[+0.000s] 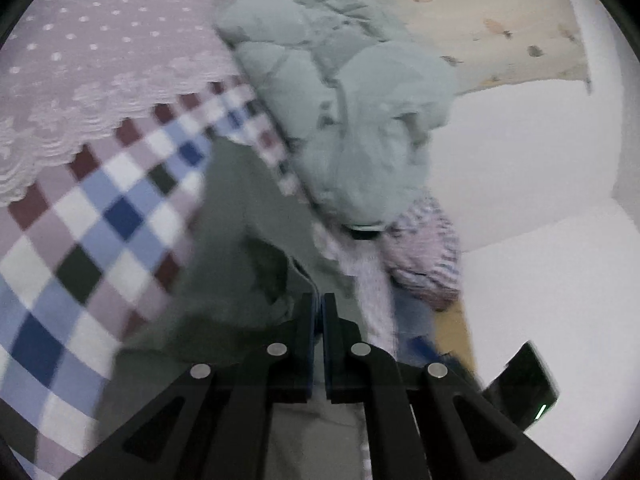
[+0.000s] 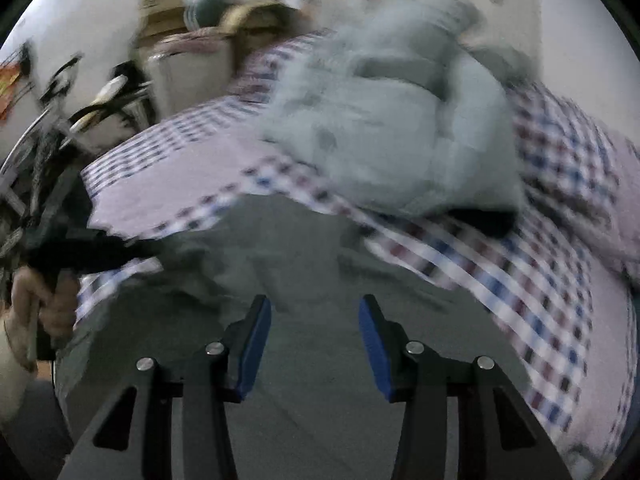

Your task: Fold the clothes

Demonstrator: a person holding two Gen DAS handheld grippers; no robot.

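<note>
A dark grey-green garment (image 1: 240, 220) lies spread on the checkered bedsheet (image 1: 100, 216). My left gripper (image 1: 318, 316) is shut on a fold of it, the blue pads pressed together. In the right wrist view the same garment (image 2: 304, 264) lies under my right gripper (image 2: 316, 320), which stands open just above the cloth with nothing between its fingers. A person's hand (image 2: 36, 304) holds the left gripper (image 2: 92, 252) at the garment's left edge. A pale green puffy jacket (image 1: 340, 100) (image 2: 400, 128) is heaped beyond the garment. Both views are motion-blurred.
A pink lace blanket (image 1: 100, 60) covers the bed at the far left. A pink striped cloth (image 1: 424, 256) is bunched beside the white wall (image 1: 520, 160). A black device (image 1: 524, 380) lies low on the right. Boxes (image 2: 164, 12) and clutter (image 2: 60, 92) stand past the bed.
</note>
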